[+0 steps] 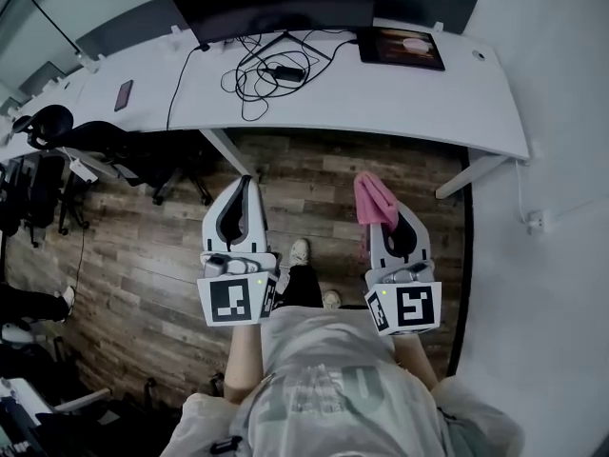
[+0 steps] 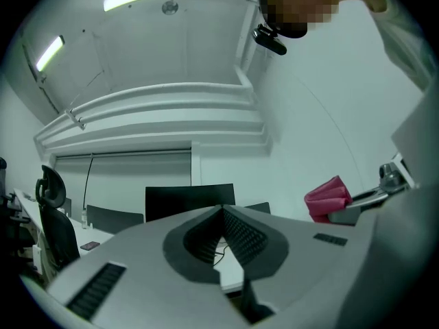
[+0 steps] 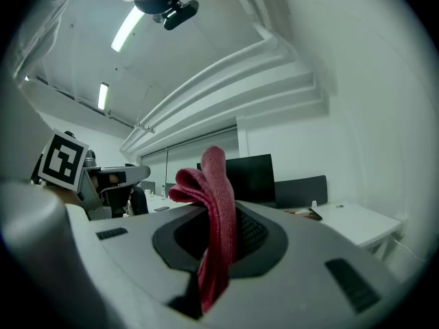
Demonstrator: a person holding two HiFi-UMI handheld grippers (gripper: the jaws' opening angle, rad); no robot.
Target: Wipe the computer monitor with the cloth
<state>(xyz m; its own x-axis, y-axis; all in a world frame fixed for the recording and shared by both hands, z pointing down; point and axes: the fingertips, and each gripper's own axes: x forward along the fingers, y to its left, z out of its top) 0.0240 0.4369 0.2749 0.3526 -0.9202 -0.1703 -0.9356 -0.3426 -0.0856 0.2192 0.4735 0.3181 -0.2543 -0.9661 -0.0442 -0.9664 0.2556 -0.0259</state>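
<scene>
Cloth (image 3: pixel 208 178) pinched in right gripper (image 3: pixel 223 210), left gripper (image 2: pixel 223 212) jaws apparently together.

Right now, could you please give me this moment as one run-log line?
phase: pre-wipe | left claw: shut, empty | right claw: shut on pink cloth | monitor: on desk, not yet reached

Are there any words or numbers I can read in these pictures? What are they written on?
No word or number here can be read.
On the shirt of the person: pale print, too blurred to read.
On the cube of the left gripper and the cube of the right gripper: black-and-white squares, not letters.
On the tablet on the desk: a picture, no readable words.
On the pink cloth: no label shows.
</scene>
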